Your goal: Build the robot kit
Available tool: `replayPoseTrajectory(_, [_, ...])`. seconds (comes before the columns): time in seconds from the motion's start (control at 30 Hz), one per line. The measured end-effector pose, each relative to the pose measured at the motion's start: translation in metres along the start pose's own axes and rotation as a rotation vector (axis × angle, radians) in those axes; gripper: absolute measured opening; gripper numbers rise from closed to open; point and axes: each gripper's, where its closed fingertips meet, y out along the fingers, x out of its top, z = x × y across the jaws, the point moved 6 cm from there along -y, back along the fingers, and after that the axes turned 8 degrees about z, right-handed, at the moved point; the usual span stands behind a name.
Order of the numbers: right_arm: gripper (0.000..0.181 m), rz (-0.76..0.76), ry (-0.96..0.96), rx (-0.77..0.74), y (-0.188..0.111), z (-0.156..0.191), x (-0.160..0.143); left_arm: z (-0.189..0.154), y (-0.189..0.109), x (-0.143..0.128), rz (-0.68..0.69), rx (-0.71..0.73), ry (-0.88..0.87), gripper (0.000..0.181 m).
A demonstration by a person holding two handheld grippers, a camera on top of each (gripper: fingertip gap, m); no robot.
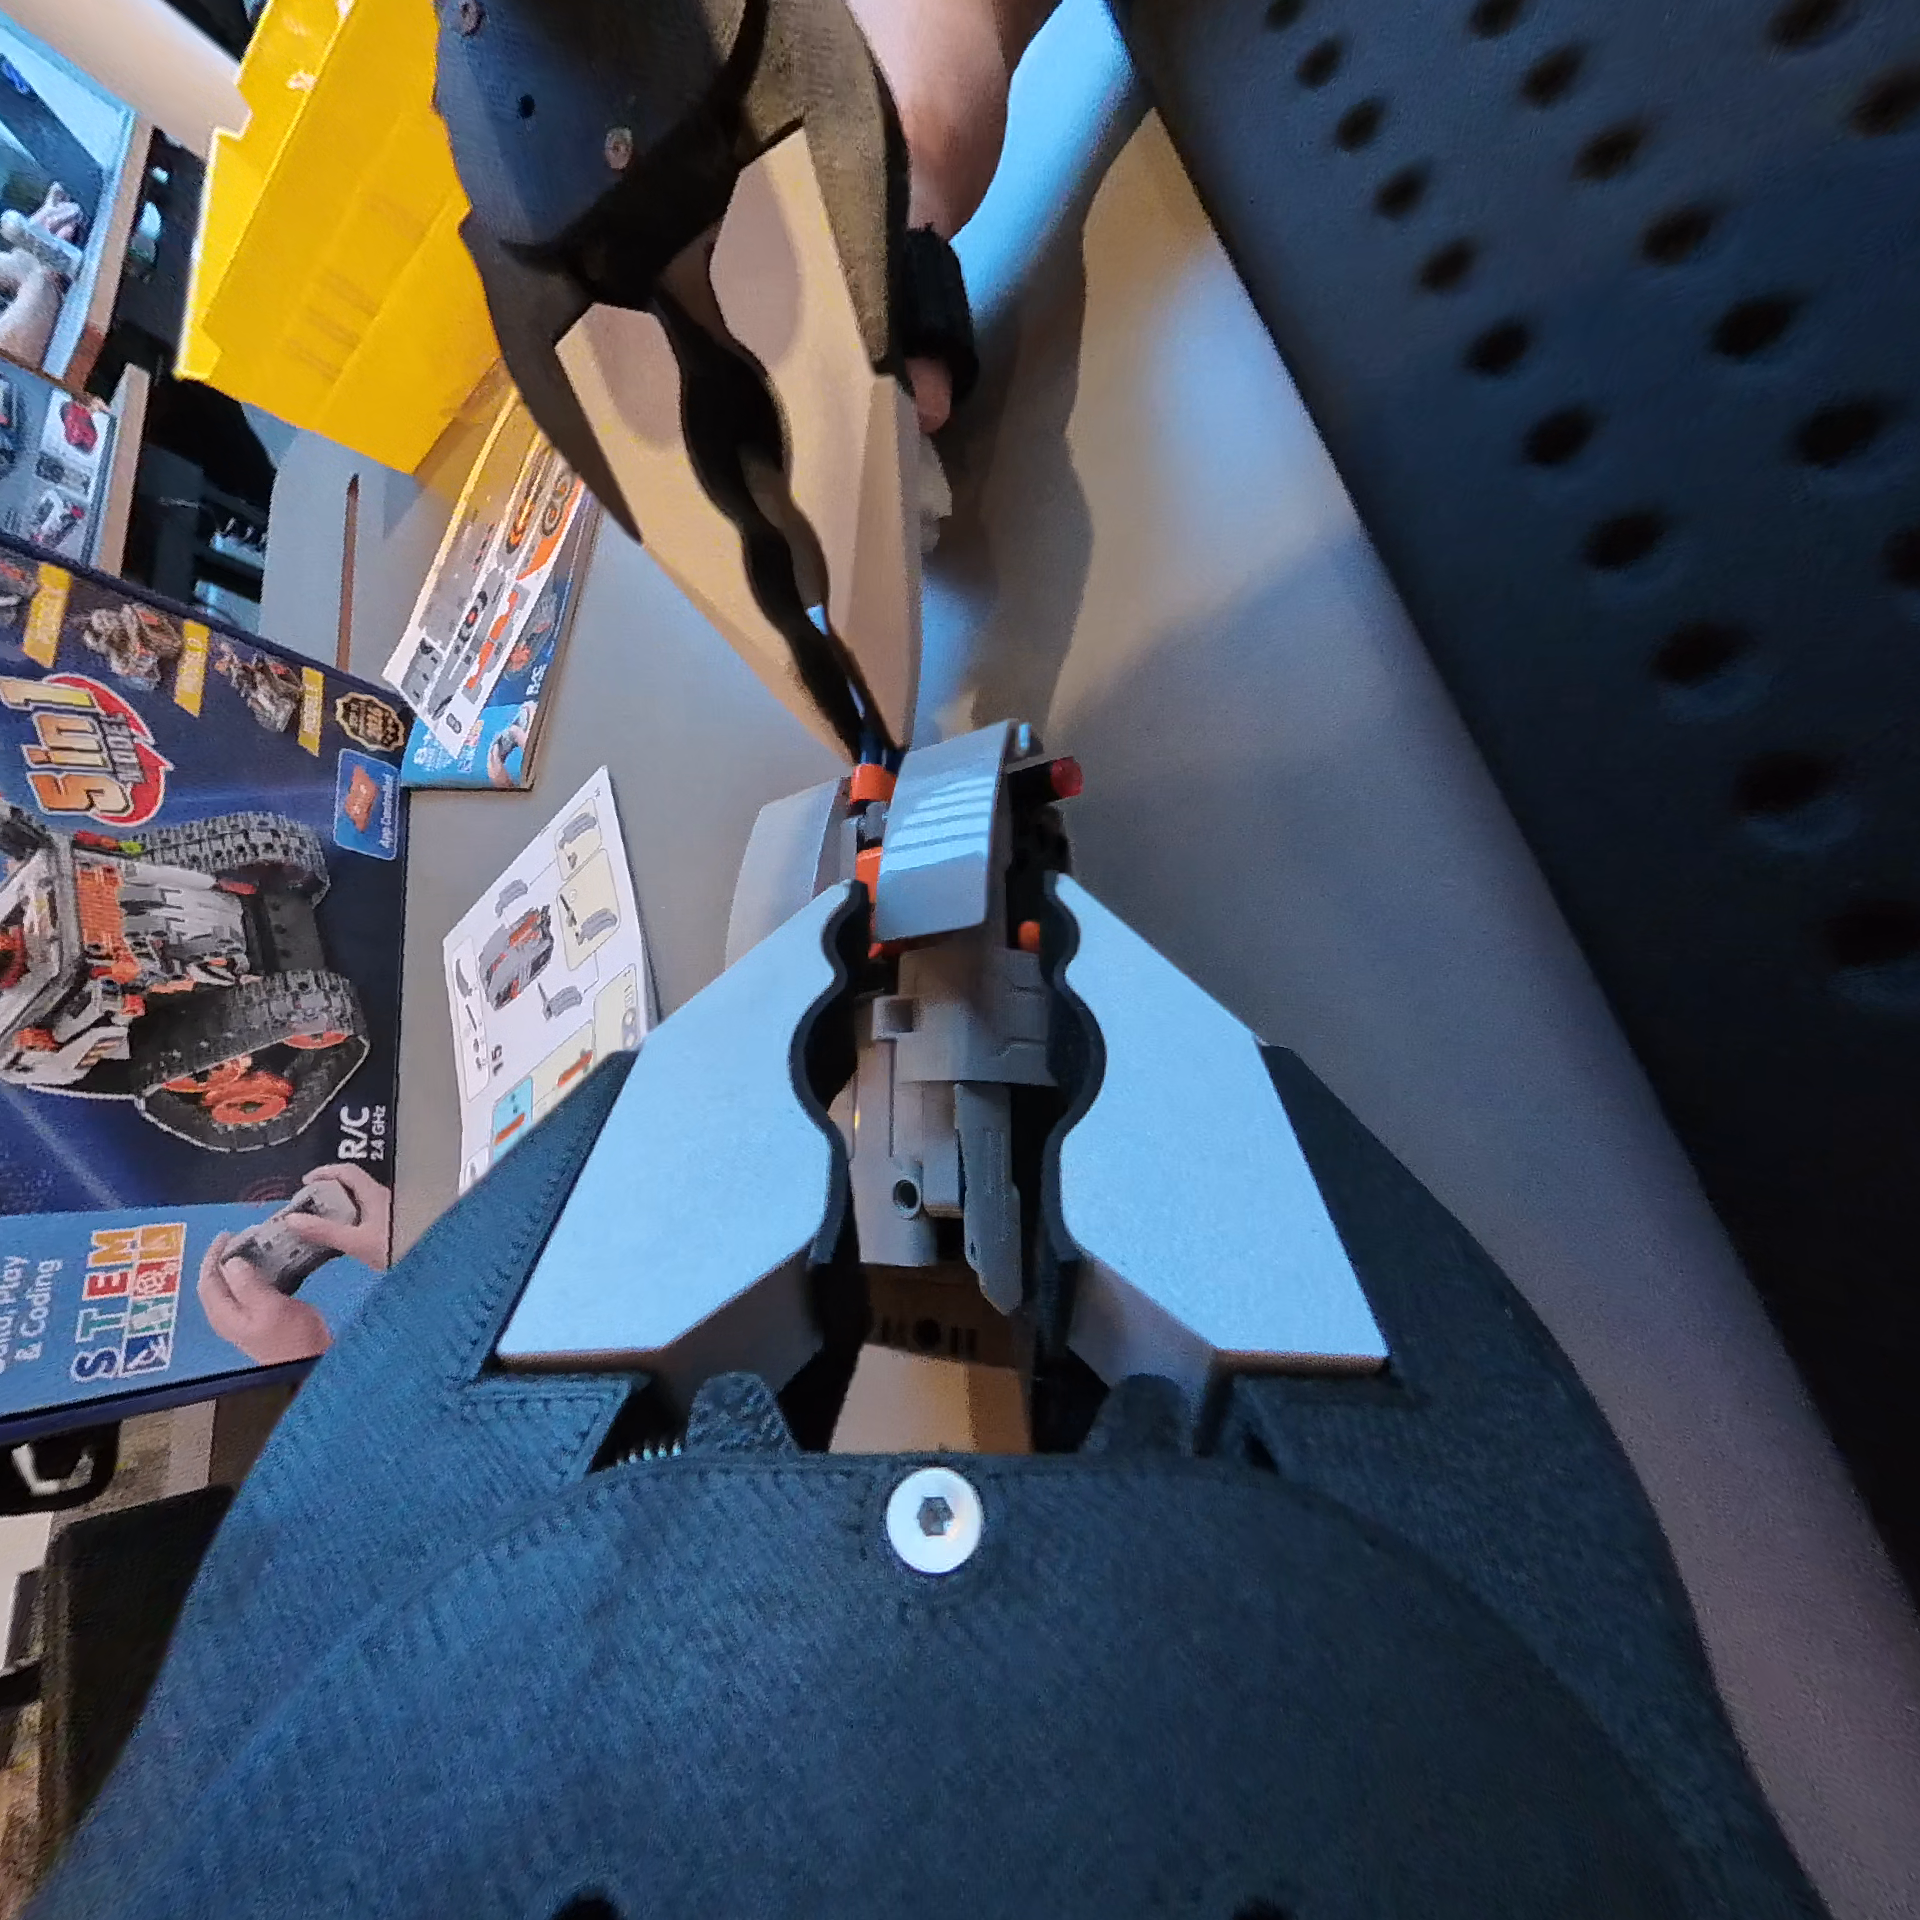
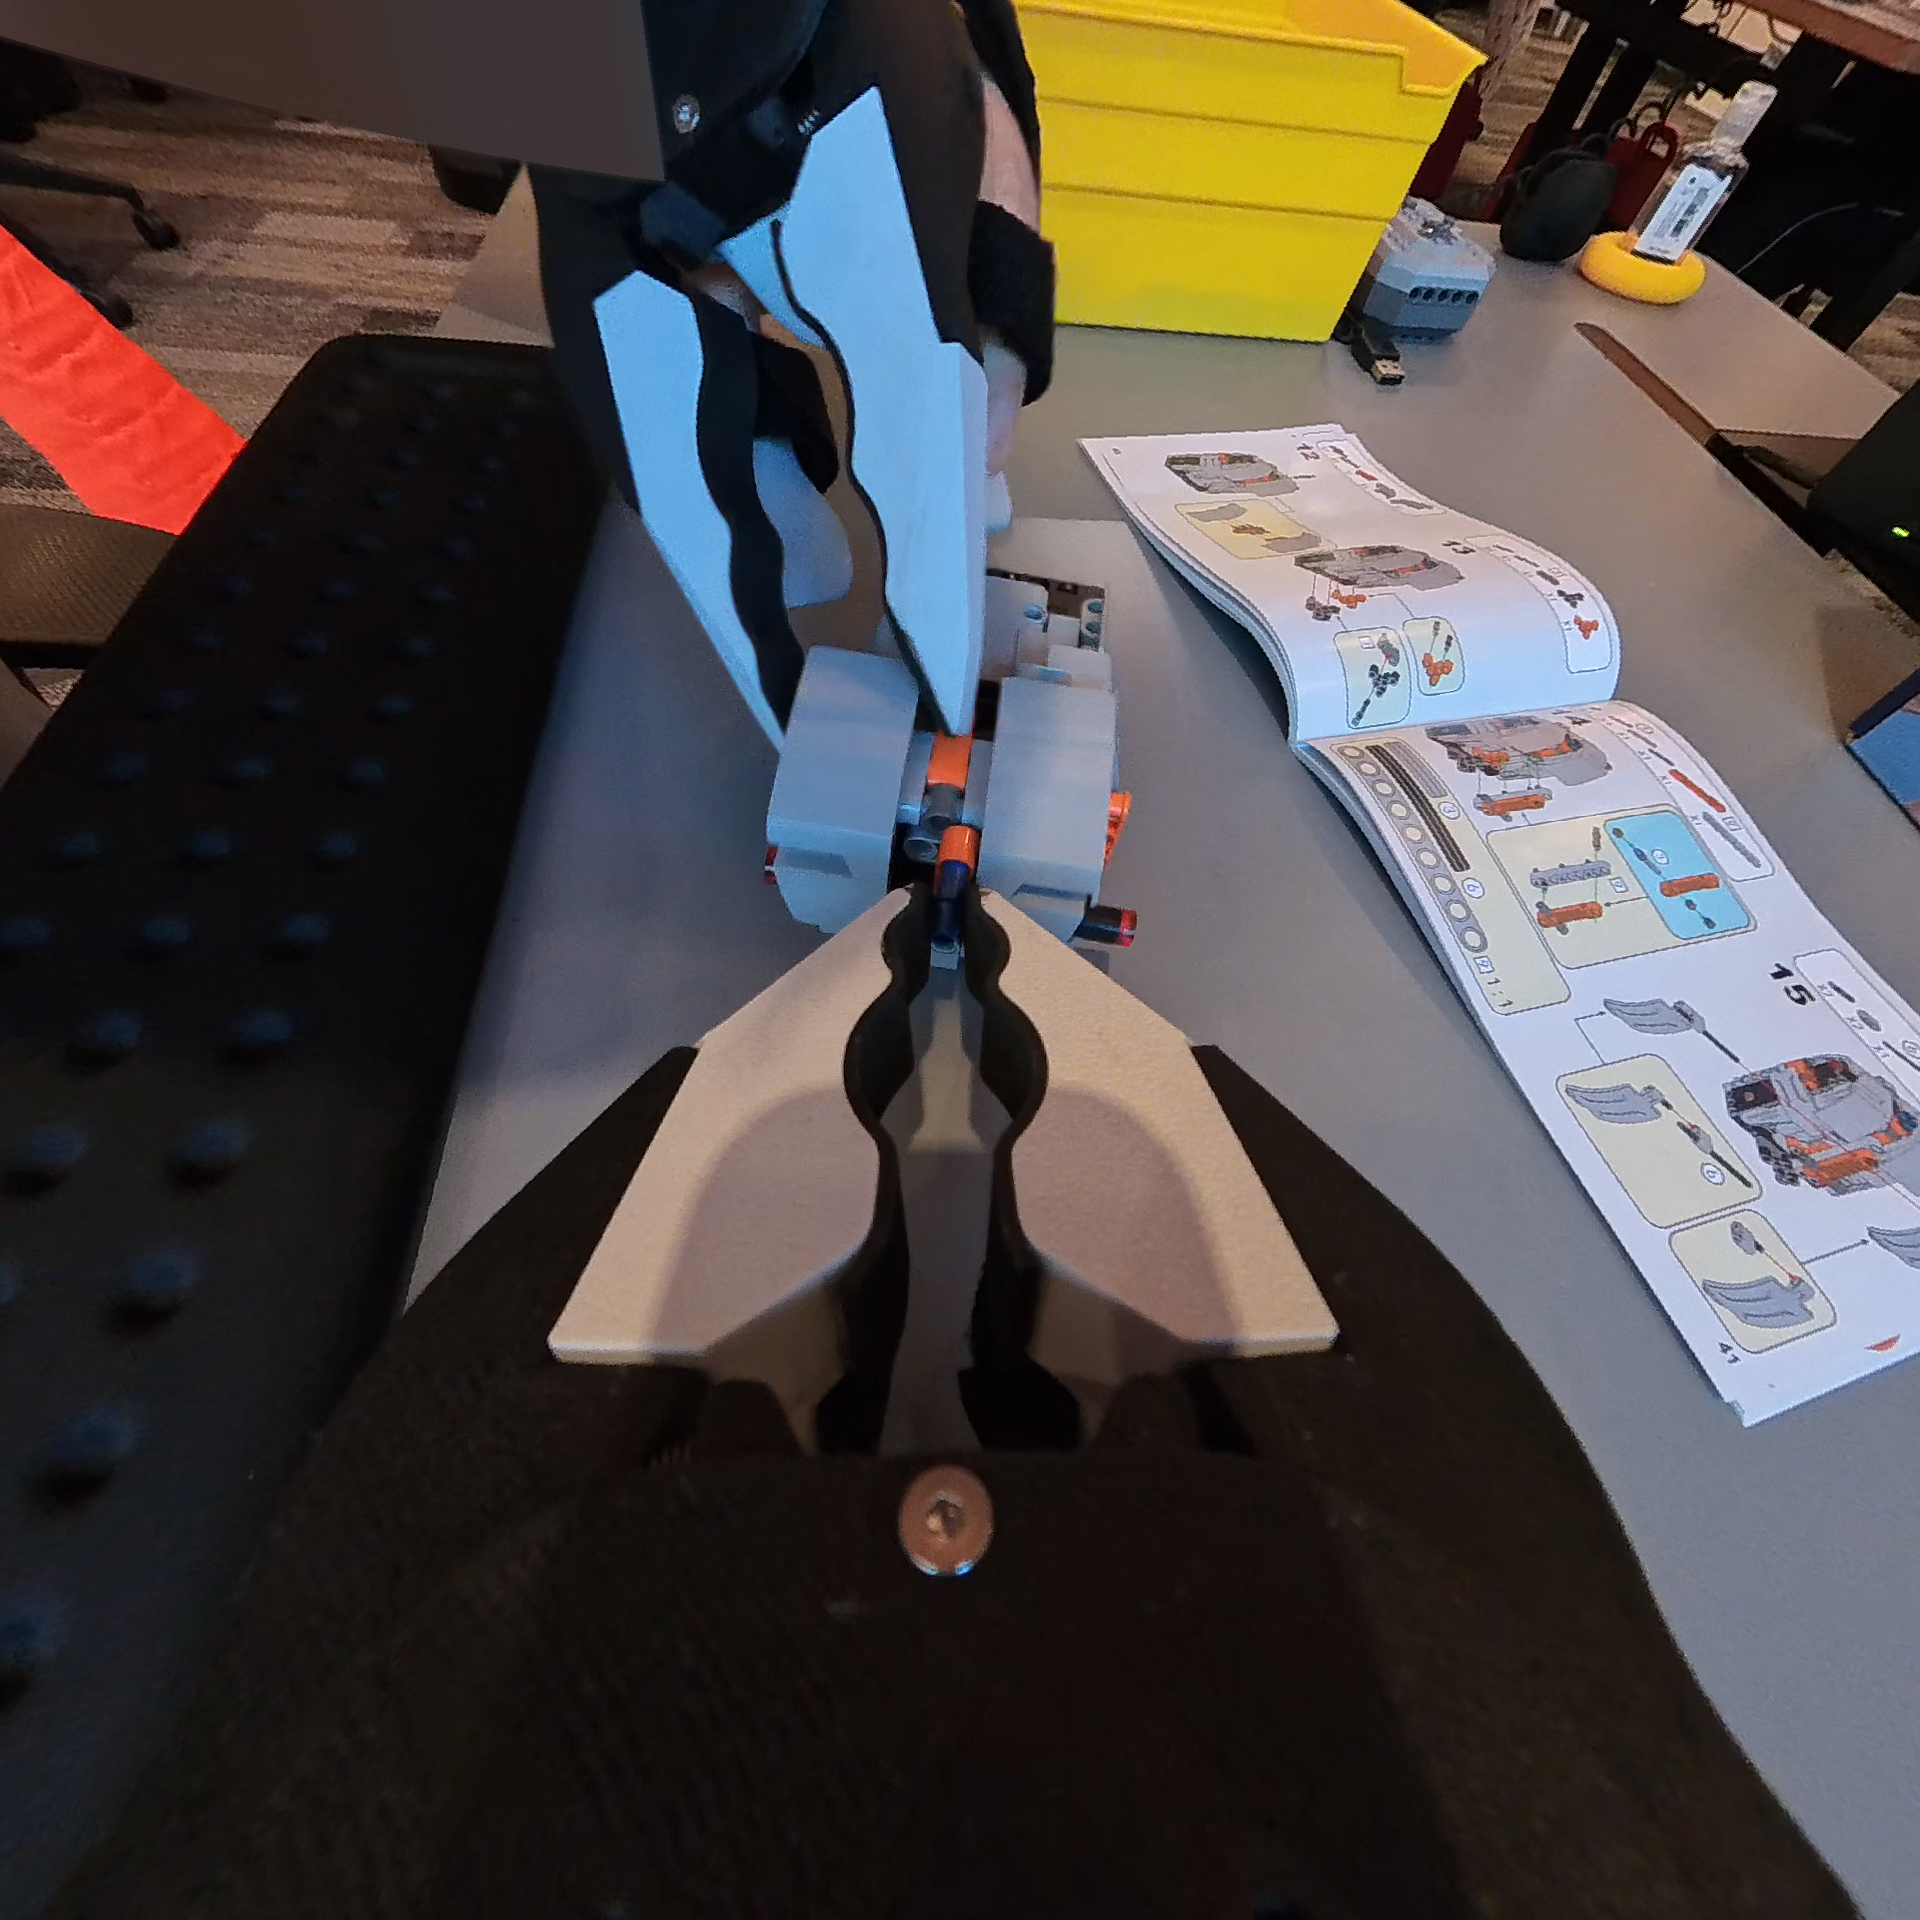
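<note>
A grey brick-built vehicle body [image 1: 940, 1060] with orange and black pins lies between my left gripper's fingers, just above the grey table [image 2: 1247, 1091]. My left gripper [image 1: 951, 904] is shut on it; in the right wrist view it comes down from above [image 2: 868, 722] onto the model [image 2: 1049, 790]. My right gripper [image 2: 945, 909] is almost closed on a small dark pin with an orange collar [image 2: 951, 868] at the model's near end. In the left wrist view the right gripper [image 1: 873, 738] reaches in from the top, tips on that end.
An open instruction booklet [image 2: 1507, 831] lies to the right of the model. A yellow bin [image 2: 1216, 177] stands behind, with a grey block [image 2: 1429, 275] beside it. A black perforated panel [image 2: 260, 831] borders the table's left. A blue toy box [image 1: 177, 987] lies nearby. The tips of both grippers are at nearly the same place.
</note>
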Motion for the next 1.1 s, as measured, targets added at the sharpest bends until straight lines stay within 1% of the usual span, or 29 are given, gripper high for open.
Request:
replayPoseTrajectory(0.07, [0.003, -0.004, -0.010, 0.002, 0.0002, 0.0014, 0.0009, 0.0012, 0.0037, -0.0019, 0.026, 0.001, -0.009, 0.045])
replayPoseTrajectory(0.1, [0.003, -0.002, -0.014, -0.005, 0.0002, 0.0012, 0.0007, 0.0000, 0.0051, -0.0017, 0.036, -0.005, -0.006, 0.050])
replayPoseTrajectory(0.13, [0.003, 0.003, -0.018, -0.008, 0.0004, 0.0011, 0.0001, -0.0007, 0.0044, -0.0003, 0.029, -0.001, 0.008, 0.045])
replayPoseTrajectory(0.2, [0.003, 0.002, -0.006, -0.012, 0.0003, -0.0002, 0.0001, 0.0005, 0.0012, 0.0009, 0.009, 0.015, 0.033, 0.027])
replayPoseTrajectory(0.23, [0.003, 0.003, 0.001, -0.015, 0.0003, -0.0011, 0.0000, 0.0009, 0.0008, 0.0007, 0.002, 0.014, 0.029, 0.026])
replayPoseTrajectory(0.27, [0.003, 0.003, 0.005, -0.013, 0.0003, -0.0013, -0.0001, 0.0006, 0.0016, 0.0001, 0.003, 0.007, 0.017, 0.031])
replayPoseTrajectory(0.33, [0.003, 0.002, 0.002, -0.013, 0.0003, -0.0011, 0.0000, -0.0013, 0.0047, -0.0010, 0.020, 0.000, 0.001, 0.047])
replayPoseTrajectory(0.37, [0.003, 0.002, -0.004, -0.017, 0.0003, -0.0009, 0.0000, -0.0024, 0.0055, -0.0008, 0.024, 0.005, 0.005, 0.049])
replayPoseTrajectory(0.5, [0.003, 0.005, -0.011, -0.022, 0.0004, -0.0006, 0.0003, -0.0036, 0.0065, -0.0019, 0.024, 0.043, 0.044, 0.047])
replayPoseTrajectory(0.57, [0.003, 0.006, -0.013, -0.024, 0.0003, -0.0005, 0.0003, -0.0035, 0.0069, -0.0018, 0.010, 0.049, 0.021, 0.047])
replayPoseTrajectory(0.67, [0.003, 0.015, -0.010, -0.027, 0.0003, -0.0005, 0.0010, -0.0053, 0.0073, -0.0026, -0.003, 0.058, 0.008, 0.049])
replayPoseTrajectory(0.77, [0.003, 0.023, -0.003, -0.030, 0.0004, -0.0004, 0.0014, -0.0077, 0.0076, -0.0032, 0.010, 0.091, 0.048, 0.051])
replayPoseTrajectory(0.87, [0.003, 0.024, 0.008, -0.027, 0.0004, -0.0013, 0.0013, -0.0075, 0.0074, -0.0023, 0.003, 0.085, 0.019, 0.050])
replayPoseTrajectory(0.93, [0.003, 0.024, 0.001, -0.031, 0.0003, -0.0010, 0.0014, -0.0067, 0.0068, -0.0018, -0.007, 0.086, 0.015, 0.046])
replayPoseTrajectory(1.1, [0.003, 0.028, -0.011, -0.041, 0.0003, -0.0010, 0.0016, -0.0052, 0.0074, -0.0007, -0.001, 0.064, -0.004, 0.046])
